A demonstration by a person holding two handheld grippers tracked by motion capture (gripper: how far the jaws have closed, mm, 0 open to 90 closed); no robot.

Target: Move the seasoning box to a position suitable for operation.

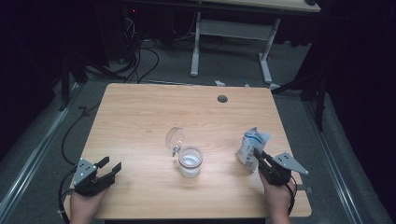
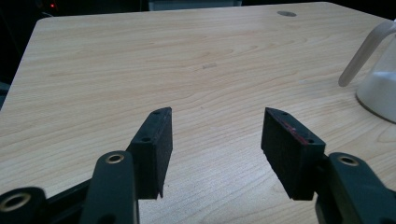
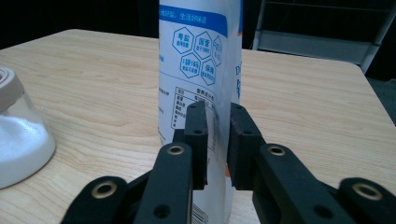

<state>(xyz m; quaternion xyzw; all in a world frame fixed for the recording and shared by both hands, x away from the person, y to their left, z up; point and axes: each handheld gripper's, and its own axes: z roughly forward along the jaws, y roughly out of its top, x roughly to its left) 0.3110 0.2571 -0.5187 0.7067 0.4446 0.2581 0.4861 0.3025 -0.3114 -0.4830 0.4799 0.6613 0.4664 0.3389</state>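
A white and blue printed pouch stands upright on the wooden table at the right. My right gripper is closed on its lower edge; in the right gripper view the pouch rises between the two pads, which sit tight on either side of it. At the middle stands a glass jar holding white powder, its hinged lid tipped back. My left gripper rests near the front left corner, open and holding nothing; the jar shows at its right.
A round cable hole sits near the table's far edge. Behind the table stand a white desk frame and loose cables on the floor. The jar lies left of the right gripper.
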